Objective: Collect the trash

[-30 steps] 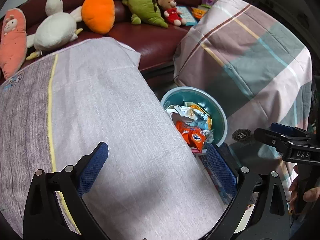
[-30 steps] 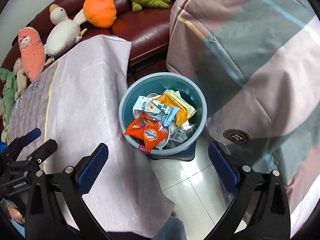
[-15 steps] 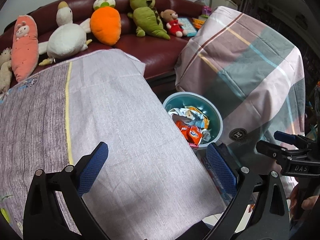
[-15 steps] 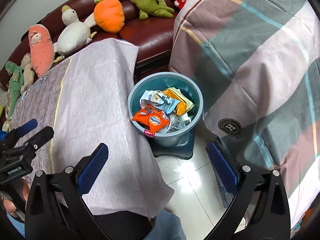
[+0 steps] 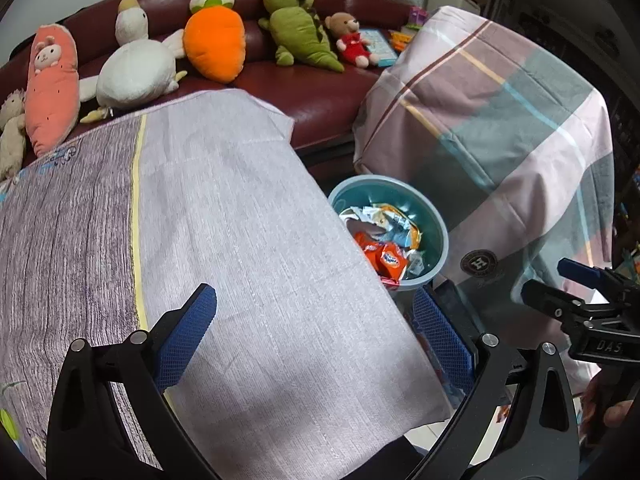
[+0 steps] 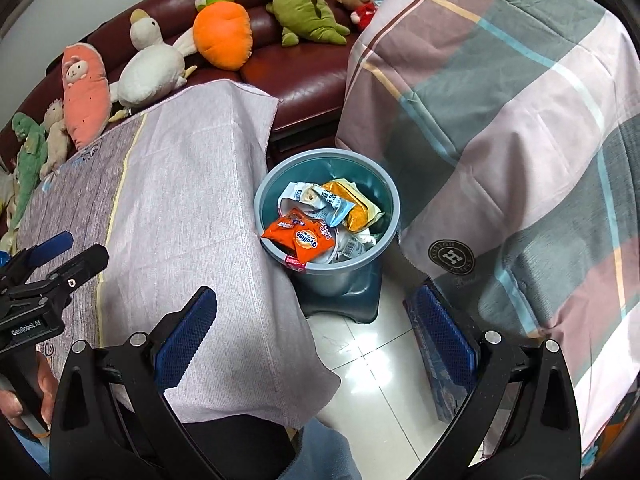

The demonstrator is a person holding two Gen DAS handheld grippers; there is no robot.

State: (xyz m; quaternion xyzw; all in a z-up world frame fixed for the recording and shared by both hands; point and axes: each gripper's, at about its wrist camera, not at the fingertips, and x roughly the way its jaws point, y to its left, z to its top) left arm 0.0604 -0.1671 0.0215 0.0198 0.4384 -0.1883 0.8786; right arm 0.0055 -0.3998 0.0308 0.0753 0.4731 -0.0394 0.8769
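Observation:
A teal trash bin stands on the floor between the cloth-covered table and a plaid-covered piece of furniture. It holds several wrappers, with an orange Ovaltine packet on top. The bin also shows in the left wrist view. My left gripper is open and empty above the table's cloth. My right gripper is open and empty, above the floor near the bin. Each gripper shows at the edge of the other's view.
A dark red sofa at the back carries several plush toys, among them an orange carrot and a white duck. White floor tiles lie below the bin. A flat blue box lies beside the plaid cover.
Both grippers have pulled back and up from the bin, so more of the sofa, table and floor shows. Both stay open and empty.

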